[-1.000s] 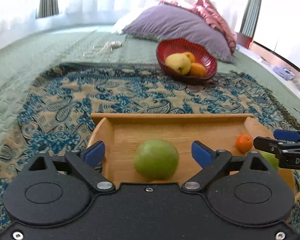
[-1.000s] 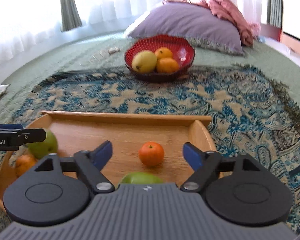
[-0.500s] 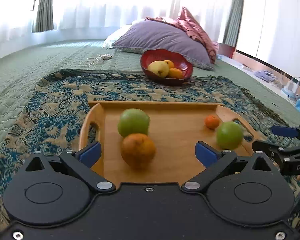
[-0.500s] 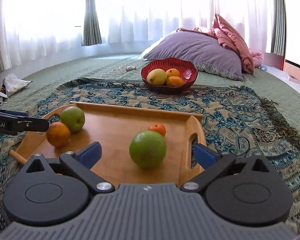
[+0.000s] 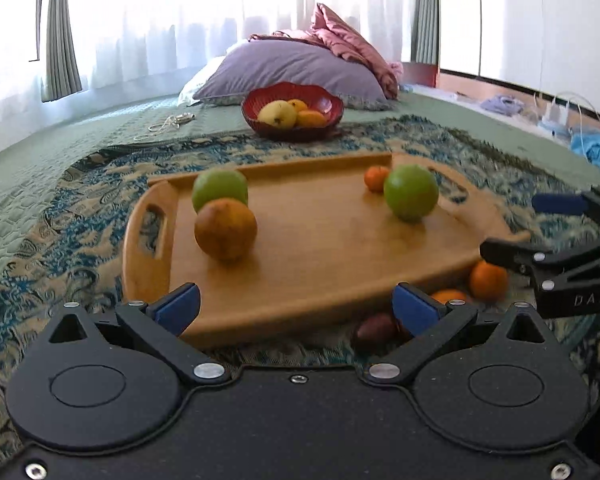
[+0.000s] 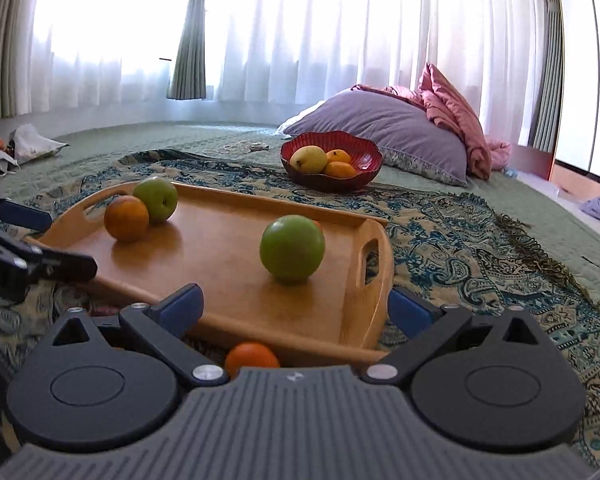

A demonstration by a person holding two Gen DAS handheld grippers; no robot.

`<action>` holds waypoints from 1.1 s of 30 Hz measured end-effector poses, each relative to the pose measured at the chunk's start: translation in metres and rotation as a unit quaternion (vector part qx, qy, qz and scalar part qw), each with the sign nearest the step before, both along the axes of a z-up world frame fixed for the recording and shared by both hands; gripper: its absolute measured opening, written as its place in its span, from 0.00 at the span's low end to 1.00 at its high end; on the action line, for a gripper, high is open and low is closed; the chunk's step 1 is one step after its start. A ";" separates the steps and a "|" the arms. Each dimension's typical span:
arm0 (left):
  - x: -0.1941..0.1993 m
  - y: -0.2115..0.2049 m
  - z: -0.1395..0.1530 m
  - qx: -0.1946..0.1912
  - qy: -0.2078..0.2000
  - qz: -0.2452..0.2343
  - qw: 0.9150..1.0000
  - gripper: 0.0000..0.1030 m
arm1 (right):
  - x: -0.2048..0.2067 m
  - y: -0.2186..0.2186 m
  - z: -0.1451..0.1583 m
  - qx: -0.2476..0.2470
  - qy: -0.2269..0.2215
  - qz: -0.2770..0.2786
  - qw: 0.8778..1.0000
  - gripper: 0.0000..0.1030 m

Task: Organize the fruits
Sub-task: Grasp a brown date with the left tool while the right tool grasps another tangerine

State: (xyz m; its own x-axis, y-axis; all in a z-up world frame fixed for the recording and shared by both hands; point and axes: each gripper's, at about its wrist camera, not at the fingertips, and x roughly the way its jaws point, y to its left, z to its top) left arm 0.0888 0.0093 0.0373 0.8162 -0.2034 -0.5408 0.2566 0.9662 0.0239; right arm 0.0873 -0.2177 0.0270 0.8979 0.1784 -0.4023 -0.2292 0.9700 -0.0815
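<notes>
Fruit now spread on wooden tray [image 5: 324, 240], both tools pulled back. Left tool [image 5: 296, 308] and right tool [image 6: 296, 306] wide, holding nothing. Sorting toward red bowl [image 5: 328, 104] probably next.

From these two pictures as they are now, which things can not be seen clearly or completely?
- Small mandarin: almost wholly hidden behind the near green apple in the right wrist view.
- Dark reddish fruit before the wooden tray: half hidden by the left tongs; its kind is unclear.
- Orange at the tray's near edge: lower half hidden by the right tongs' body.
- Red bowl: its contents below the three visible fruits are hidden.
</notes>
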 end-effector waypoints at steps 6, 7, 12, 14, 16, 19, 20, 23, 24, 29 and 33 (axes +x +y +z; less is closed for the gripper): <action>-0.011 -0.001 -0.011 -0.013 0.003 0.001 1.000 1.00 | -0.010 0.000 -0.012 0.007 -0.009 0.001 1.000 1.00; -0.012 0.000 -0.012 -0.020 0.005 0.001 1.000 0.97 | -0.010 0.000 -0.014 0.008 -0.010 0.003 1.000 1.00; -0.012 0.001 -0.021 -0.054 0.044 -0.014 0.997 0.72 | -0.006 0.007 -0.026 -0.006 -0.001 0.014 1.000 1.00; -0.013 -0.001 -0.023 -0.053 0.044 -0.014 0.998 0.67 | -0.005 0.009 -0.031 -0.014 0.002 0.014 1.000 1.00; -0.014 -0.002 -0.025 -0.054 0.042 -0.013 0.998 0.59 | -0.006 0.010 -0.034 -0.018 0.005 0.017 1.000 1.00; -0.013 -0.004 -0.024 -0.058 0.042 -0.011 0.997 0.49 | -0.007 0.011 -0.035 -0.021 0.005 0.020 1.000 1.00; -0.012 -0.005 -0.024 -0.059 0.042 -0.010 0.997 0.48 | -0.007 0.011 -0.036 -0.022 0.006 0.022 0.999 1.00; -0.010 -0.007 -0.024 -0.061 0.040 -0.009 0.997 0.45 | -0.007 0.014 -0.038 -0.029 0.005 0.023 0.999 1.00; -0.010 -0.007 -0.024 -0.062 0.041 -0.009 0.997 0.45 | -0.007 0.014 -0.038 -0.032 0.005 0.024 0.999 1.00; -0.006 -0.013 -0.027 -0.059 0.042 -0.011 0.997 0.43 | -0.007 0.018 -0.038 -0.042 0.005 0.026 0.999 1.00; -0.005 -0.016 -0.028 -0.060 0.043 -0.012 0.997 0.35 | -0.007 0.016 -0.038 -0.036 0.005 0.030 0.999 1.00</action>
